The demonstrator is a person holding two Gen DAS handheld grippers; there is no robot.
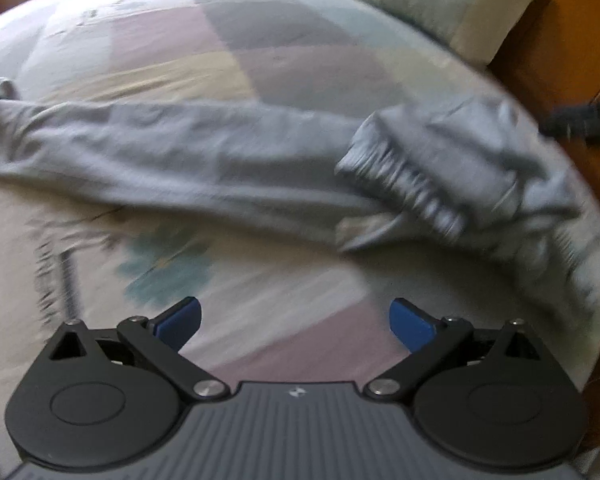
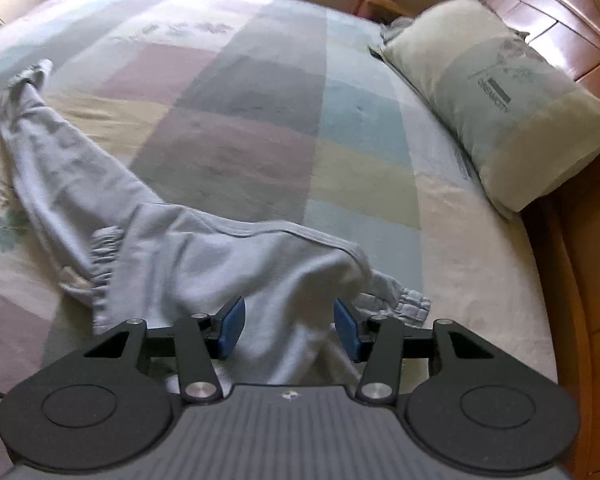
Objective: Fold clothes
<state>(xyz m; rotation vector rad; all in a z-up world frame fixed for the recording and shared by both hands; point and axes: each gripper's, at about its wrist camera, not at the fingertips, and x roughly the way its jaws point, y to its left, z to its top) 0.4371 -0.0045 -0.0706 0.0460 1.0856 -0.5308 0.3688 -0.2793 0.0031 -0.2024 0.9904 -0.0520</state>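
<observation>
Light grey sweatpants (image 1: 220, 152) lie stretched across the patchwork bedspread (image 1: 260, 60), one leg running left and the ribbed waistband (image 1: 404, 184) bunched at the right. My left gripper (image 1: 296, 320) hovers over bare bedspread in front of the pants, open, with nothing between its blue pads (image 1: 180, 322). In the right wrist view the sweatpants (image 2: 204, 248) are partly doubled over, a cuff (image 2: 404, 300) sticking out at the right. My right gripper (image 2: 290, 326) is low over the near fold. Cloth lies between its blue pads (image 2: 232, 328), which stand apart from it, so it is open.
A pale green pillow (image 2: 500, 104) leans at the bed's right end against a brown wooden headboard (image 2: 560, 28); the left wrist view shows this pillow (image 1: 432, 0) too. The bedspread (image 2: 260, 100) drops off at its right edge. A dark blurred object (image 1: 580, 124) sits beyond that edge.
</observation>
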